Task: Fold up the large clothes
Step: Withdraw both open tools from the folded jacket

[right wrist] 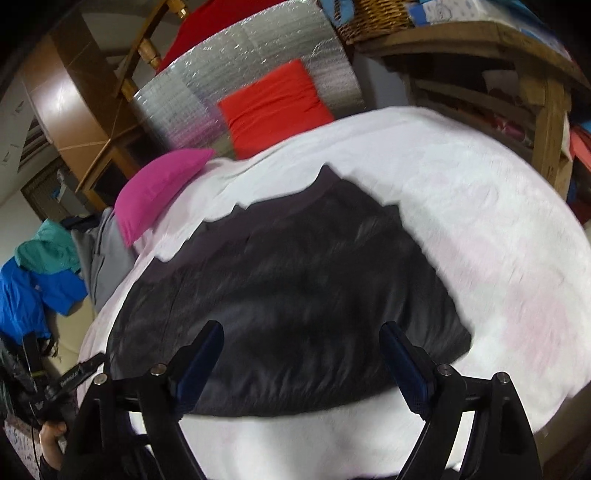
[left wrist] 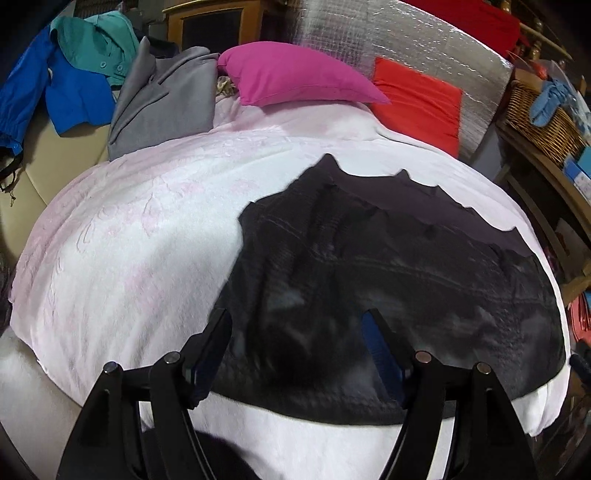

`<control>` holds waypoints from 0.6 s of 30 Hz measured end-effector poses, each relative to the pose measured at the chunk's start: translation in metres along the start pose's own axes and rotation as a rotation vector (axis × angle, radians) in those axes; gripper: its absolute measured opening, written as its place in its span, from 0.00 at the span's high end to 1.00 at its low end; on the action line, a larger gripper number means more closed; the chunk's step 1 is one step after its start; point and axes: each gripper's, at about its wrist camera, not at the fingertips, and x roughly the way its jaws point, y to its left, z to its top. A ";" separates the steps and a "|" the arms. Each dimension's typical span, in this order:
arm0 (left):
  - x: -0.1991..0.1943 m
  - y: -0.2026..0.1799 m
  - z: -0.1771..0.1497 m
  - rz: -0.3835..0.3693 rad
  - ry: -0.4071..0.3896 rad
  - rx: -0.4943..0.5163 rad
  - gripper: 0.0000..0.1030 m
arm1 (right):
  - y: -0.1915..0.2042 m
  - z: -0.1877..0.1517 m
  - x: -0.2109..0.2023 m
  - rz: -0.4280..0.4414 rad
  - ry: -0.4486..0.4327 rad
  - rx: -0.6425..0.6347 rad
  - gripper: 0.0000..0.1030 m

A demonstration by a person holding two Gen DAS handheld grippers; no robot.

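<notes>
A black garment point(left wrist: 388, 258) point(right wrist: 295, 266) lies folded into a compact shape on a white and pale pink blanket point(left wrist: 129, 240) point(right wrist: 480, 206). My left gripper point(left wrist: 295, 317) hangs open over the garment's near left part, and nothing sits between its blue-padded fingers. My right gripper point(right wrist: 301, 326) is also open, wide, above the garment's near edge, holding nothing. The right wrist view is blurred. A hand point(right wrist: 51, 432) holding the other gripper's handle shows at the lower left of that view.
A magenta pillow point(left wrist: 295, 74) point(right wrist: 159, 184) and an orange-red cushion point(left wrist: 417, 99) point(right wrist: 273, 107) lie at the far end against a silver foil panel point(left wrist: 369, 33). Grey point(left wrist: 162, 99), blue point(left wrist: 74, 88) and teal point(left wrist: 96, 40) clothes lie at the left. A wicker basket point(left wrist: 535, 114) and wooden shelves point(right wrist: 546, 122) stand on the right.
</notes>
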 end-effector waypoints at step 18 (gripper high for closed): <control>-0.078 -0.069 -0.040 -0.004 -0.117 0.180 0.15 | 0.090 -0.064 -0.027 -0.216 -0.138 -0.303 0.00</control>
